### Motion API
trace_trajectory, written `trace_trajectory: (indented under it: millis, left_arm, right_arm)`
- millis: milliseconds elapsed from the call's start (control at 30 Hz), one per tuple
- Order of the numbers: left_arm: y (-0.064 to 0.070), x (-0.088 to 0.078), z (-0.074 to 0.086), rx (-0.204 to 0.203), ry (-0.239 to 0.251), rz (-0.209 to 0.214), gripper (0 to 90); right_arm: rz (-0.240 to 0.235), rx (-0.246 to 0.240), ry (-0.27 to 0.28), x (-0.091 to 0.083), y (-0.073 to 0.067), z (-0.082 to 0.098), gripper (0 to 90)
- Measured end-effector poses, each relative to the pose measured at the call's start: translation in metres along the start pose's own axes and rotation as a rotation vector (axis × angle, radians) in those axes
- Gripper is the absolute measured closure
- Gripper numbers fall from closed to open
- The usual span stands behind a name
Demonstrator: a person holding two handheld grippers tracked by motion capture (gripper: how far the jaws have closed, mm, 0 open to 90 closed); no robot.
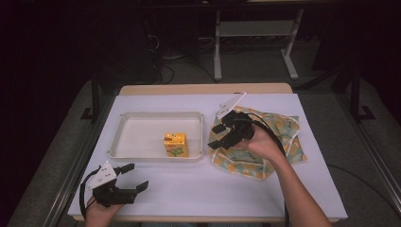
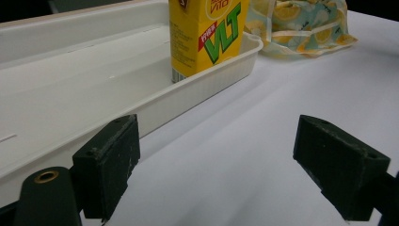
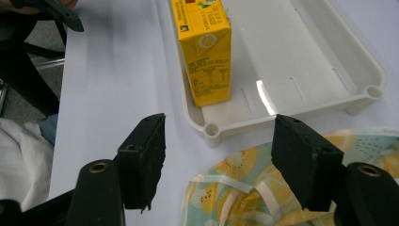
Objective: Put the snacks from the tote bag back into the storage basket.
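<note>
A white table sheet (image 1: 203,189) sits in a dark room. The yellow juice box (image 1: 176,144) stands in the white tray (image 1: 127,137) (near its 5 o'clock corner). The left gripper (image 1: 135,177) at 7 o'clock is spread wide over bare sheet. The right gripper (image 1: 216,136), also spread, hovers above the lemon-print bag (image 1: 283,137).

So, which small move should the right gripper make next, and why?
Probably lower the right gripper onto the fruit-print bag. Its jaws stand open directly above the bag's near edge, holding nothing. The yellow carton already stands upright in the white tray, and the left gripper is farther away.
</note>
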State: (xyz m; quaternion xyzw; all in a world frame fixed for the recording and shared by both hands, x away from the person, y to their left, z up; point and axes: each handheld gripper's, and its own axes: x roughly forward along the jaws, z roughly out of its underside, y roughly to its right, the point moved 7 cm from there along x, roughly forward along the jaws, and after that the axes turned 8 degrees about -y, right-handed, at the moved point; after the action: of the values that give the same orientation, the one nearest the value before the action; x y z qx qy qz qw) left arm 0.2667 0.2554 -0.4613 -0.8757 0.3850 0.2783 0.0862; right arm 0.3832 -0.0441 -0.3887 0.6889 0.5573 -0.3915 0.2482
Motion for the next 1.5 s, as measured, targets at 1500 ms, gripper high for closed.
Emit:
trace_trajectory:
  millis: [1500]
  left_arm:
    - [0.001,0.001,0.000,-0.014,0.000,0.000,14.9]
  right_arm:
    - [0.008,0.085,0.095,-0.017,-0.014,0.065,34.3]
